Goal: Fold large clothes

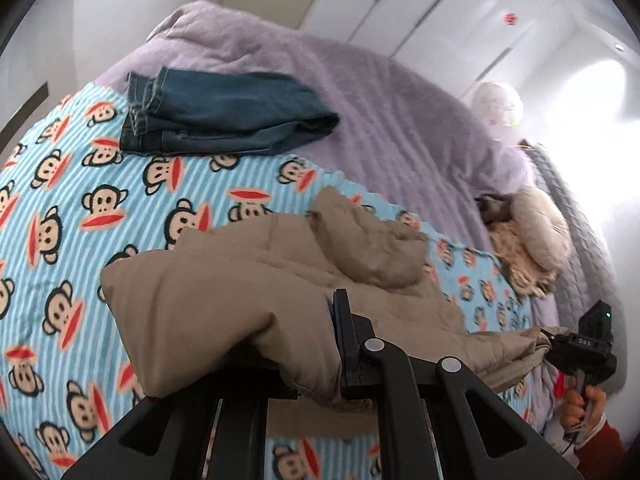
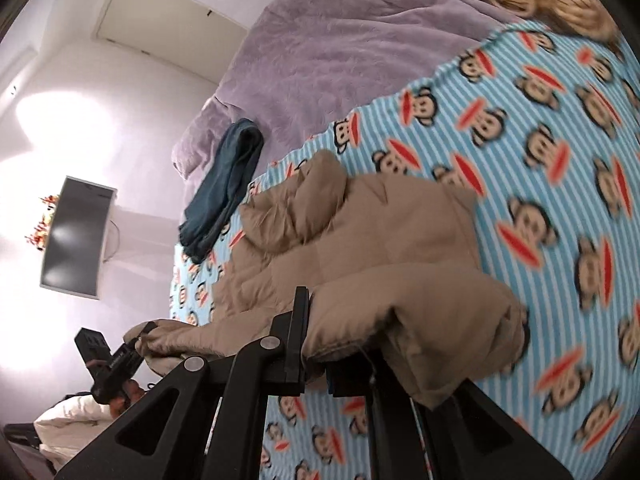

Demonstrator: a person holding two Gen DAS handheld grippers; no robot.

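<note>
From the left wrist view, the left tongs [image 1: 340, 344] are clamped hard on one corner of the tan padded jacket [image 1: 248, 280], with the fabric bunched around the black jaw so that it cannot slip while it hangs. The rest of the jacket sags back onto the monkey-print blanket [image 1: 80, 184] on the bed, its far end crumpled there. A bottom edge stretches off to the right, where the right tongs [image 1: 550, 340] pinch the other corner, held by a hand [image 1: 580, 404] in a red sleeve. Holding both corners apart keeps that edge taut and straight, which I judge is the setup for carrying it over the body of the jacket as a fold. A pair of folded blue jeans [image 1: 224, 112] lies farther up the bed, half on the purple blanket [image 1: 380, 92], set well apart, probably so the finished piece stays clear of the working area.

From the right wrist view, the right tongs [image 2: 316, 344] are likewise closed tight on a thick wad of the tan padded jacket [image 2: 352, 240], which bulges over the jaw. The left tongs [image 2: 140, 334] grip the opposite corner at lower left. Between the two, the jacket rises off the monkey-print blanket [image 2: 540, 160], while its hood end lies beside the folded blue jeans [image 2: 228, 188].
</note>
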